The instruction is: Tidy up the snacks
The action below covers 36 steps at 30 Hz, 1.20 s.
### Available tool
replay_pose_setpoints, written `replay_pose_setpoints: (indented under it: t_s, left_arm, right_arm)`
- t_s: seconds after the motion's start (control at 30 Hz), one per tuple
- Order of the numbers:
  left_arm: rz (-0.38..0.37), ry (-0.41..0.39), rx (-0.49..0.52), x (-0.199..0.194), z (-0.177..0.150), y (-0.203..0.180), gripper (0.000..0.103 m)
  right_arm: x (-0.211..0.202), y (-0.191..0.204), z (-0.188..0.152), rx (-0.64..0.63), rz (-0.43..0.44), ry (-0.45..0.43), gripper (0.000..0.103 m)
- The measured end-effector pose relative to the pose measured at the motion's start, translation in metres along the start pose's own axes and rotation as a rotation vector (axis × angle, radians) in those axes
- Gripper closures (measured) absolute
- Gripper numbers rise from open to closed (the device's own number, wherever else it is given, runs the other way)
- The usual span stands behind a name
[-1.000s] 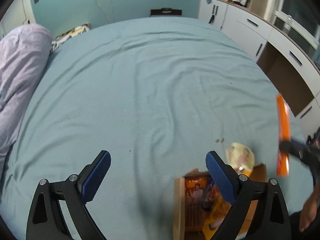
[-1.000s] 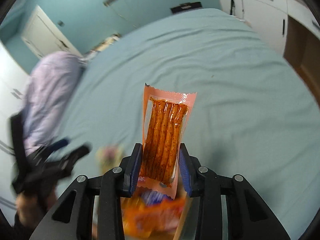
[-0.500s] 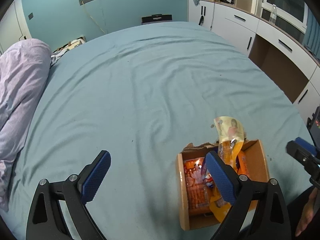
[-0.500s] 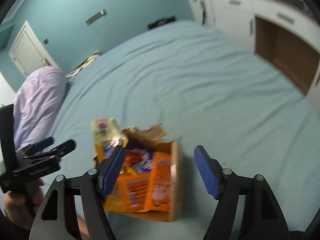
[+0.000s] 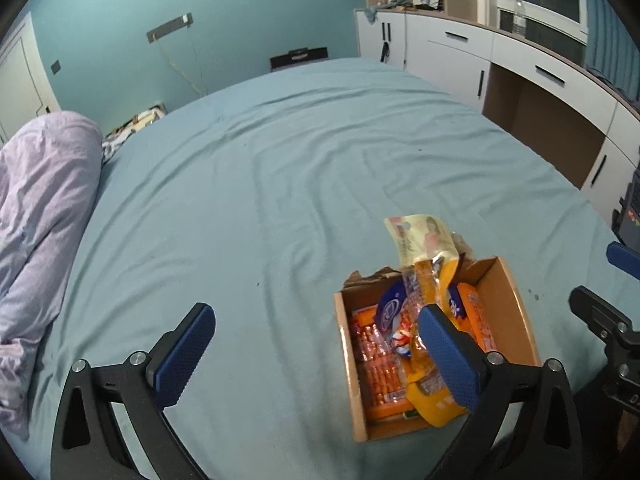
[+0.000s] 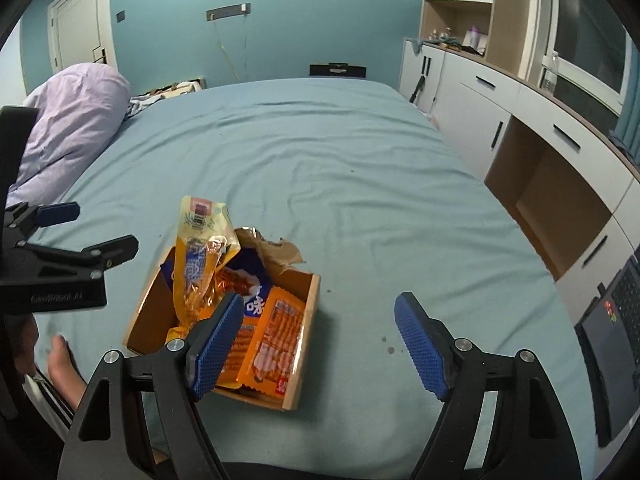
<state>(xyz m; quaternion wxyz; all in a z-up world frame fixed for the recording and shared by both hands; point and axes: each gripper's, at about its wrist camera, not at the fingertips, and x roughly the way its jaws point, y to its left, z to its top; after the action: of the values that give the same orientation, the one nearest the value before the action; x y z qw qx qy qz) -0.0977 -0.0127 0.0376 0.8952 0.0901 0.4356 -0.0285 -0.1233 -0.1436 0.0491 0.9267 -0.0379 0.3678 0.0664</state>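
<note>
An open cardboard box [image 5: 516,308] [image 6: 310,308] sits on the teal bed, full of snack packets. An orange packet of sausage sticks [image 6: 278,344] lies in it, and a tall yellow packet [image 5: 420,240] [image 6: 200,236] sticks up above the rim. My left gripper [image 5: 316,356] is open and empty, above the bed to the left of the box. My right gripper [image 6: 320,344] is open and empty, above the box's right edge. The left gripper also shows in the right wrist view [image 6: 84,232], and the right gripper in the left wrist view [image 5: 604,280].
The teal bed sheet [image 5: 280,168] stretches far back. A lilac duvet [image 5: 36,208] is heaped at the left. White cabinets and drawers [image 6: 520,120] run along the right. A laptop [image 6: 612,336] sits at the right edge. A bare foot [image 6: 60,364] shows at lower left.
My right gripper opened and let the orange sausage-stick packet go; the packet now lies in the box. Both grippers pulled back, and the box came into full view.
</note>
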Motion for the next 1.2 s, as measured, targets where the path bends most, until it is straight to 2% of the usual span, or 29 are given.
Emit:
replay_pose_setpoints:
  t_s: [0.17, 0.27, 0.33, 1.2]
  left_arm:
    - [0.062, -0.017, 0.122, 0.002, -0.001, -0.021, 0.0]
    - [0.086, -0.024, 0.164, 0.002, -0.002, -0.027, 0.0]
    - [0.089, -0.019, 0.174, 0.003, -0.002, -0.029, 0.0]
    - [0.108, 0.005, 0.131, 0.007, -0.001, -0.018, 0.0]
  right_arm:
    - [0.011, -0.007, 0.007, 0.011, -0.009, 0.057, 0.026]
    - [0.021, -0.006, 0.01, 0.016, 0.016, 0.107, 0.026]
    - [0.022, -0.005, 0.011, 0.012, 0.017, 0.11, 0.026]
    - [0.026, -0.01, 0.01, 0.021, 0.018, 0.115, 0.026]
